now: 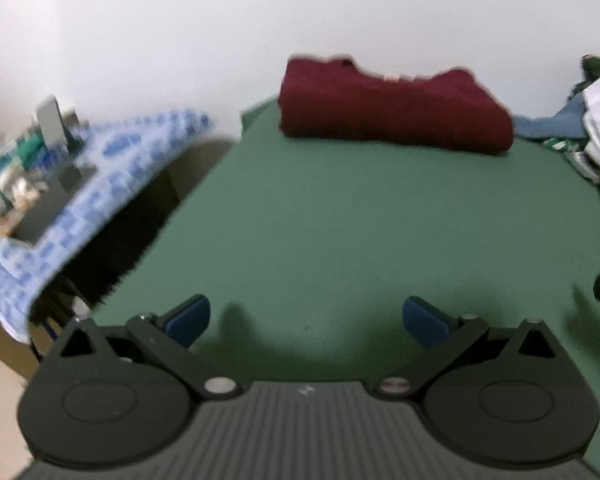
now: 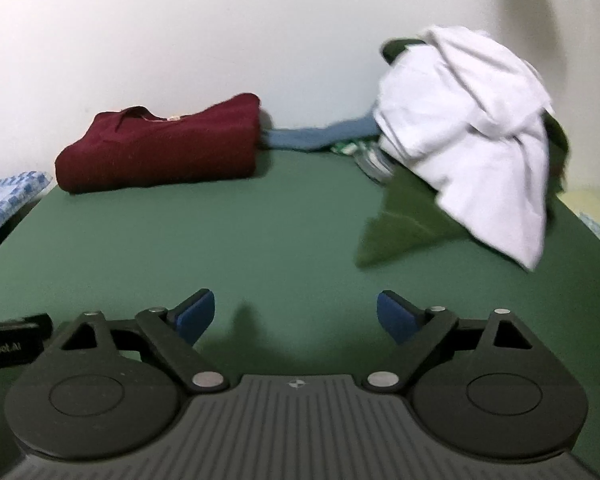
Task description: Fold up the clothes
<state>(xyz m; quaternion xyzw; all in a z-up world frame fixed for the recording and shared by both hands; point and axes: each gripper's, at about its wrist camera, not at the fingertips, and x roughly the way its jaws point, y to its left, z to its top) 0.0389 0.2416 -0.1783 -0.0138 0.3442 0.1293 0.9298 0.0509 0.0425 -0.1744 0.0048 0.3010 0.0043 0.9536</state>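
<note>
A folded dark red garment [image 1: 392, 112] lies at the far side of the green table [image 1: 340, 220] against the wall; it also shows in the right wrist view [image 2: 160, 152]. A pile of unfolded clothes sits at the far right: a white garment [image 2: 472, 132] on top, a green one [image 2: 404, 220] under it, a blue one [image 2: 320, 136] behind. My left gripper [image 1: 306, 318] is open and empty above the near table. My right gripper [image 2: 296, 314] is open and empty too, to the near left of the pile.
A blue checked cloth [image 1: 100, 184] covers a side table at the left, with small cluttered items [image 1: 28, 160] on it. A dark gap [image 1: 132, 232] separates it from the green table. The white wall [image 1: 300, 20] stands right behind the clothes. The left gripper's edge [image 2: 8, 340] shows at the right view's left.
</note>
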